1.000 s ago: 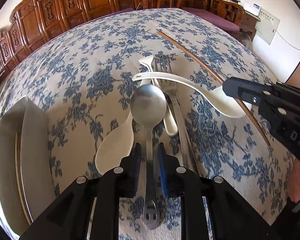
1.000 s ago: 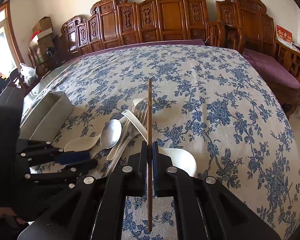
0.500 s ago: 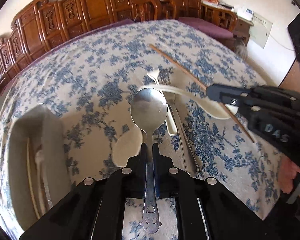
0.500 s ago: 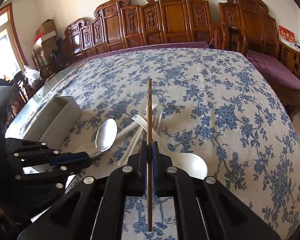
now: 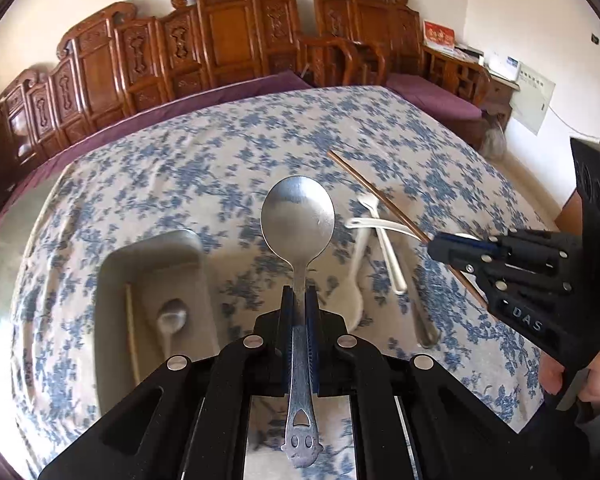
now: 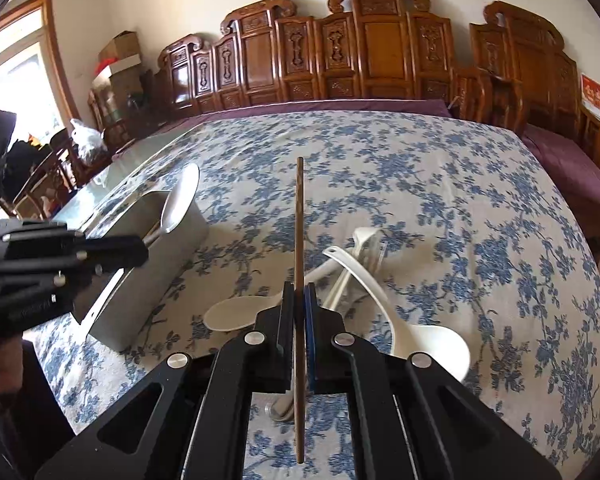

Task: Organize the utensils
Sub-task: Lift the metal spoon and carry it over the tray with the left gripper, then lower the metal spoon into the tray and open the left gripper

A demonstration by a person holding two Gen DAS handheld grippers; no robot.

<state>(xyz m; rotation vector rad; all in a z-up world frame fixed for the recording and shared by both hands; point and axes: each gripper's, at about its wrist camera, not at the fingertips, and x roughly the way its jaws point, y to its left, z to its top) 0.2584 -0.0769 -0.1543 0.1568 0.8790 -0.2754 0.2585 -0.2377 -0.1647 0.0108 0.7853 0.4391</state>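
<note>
Covering most of both views is the table [image 5: 228, 148] w/ its blue-flowered cloth, carved wood chairs [image 6: 340, 56] lined up behind. On it, toward the left side, sits the metal tray [image 5: 112, 272], already holding a small spoon [image 5: 171, 320] and a pale chopstick [image 5: 131, 332]. To the right of the tray lies the leftover heap: white ladle [image 6: 432, 344], white rice paddle [image 6: 236, 314], a white plastic spoon [image 5: 384, 240], plus a fork [image 5: 420, 316] under them, all crossing each other.

Step in hand, as I read it: carry phase, both pieces lifted and headed for the tray. Left gripper [image 5: 299, 300] has its jaws closed narrow on the metal spoon [image 5: 298, 220], gripped at the neck, bowl forward, handle end poking back toward the camera; in the right wrist view the bowl hangs just over the tray's far end. Right gripper [image 6: 299, 300] has jaws pinched tight on the brown chopstick [image 6: 299, 208], held mid-length, up in the air above the heap, well apart from the tray.

Next move prob: swing the spoon over the tray, line it up lengthwise w/ the spoon inside, lower, then release. Chopstick needs to go left and lie along the other one. Arms close together, so go one at a time.
</note>
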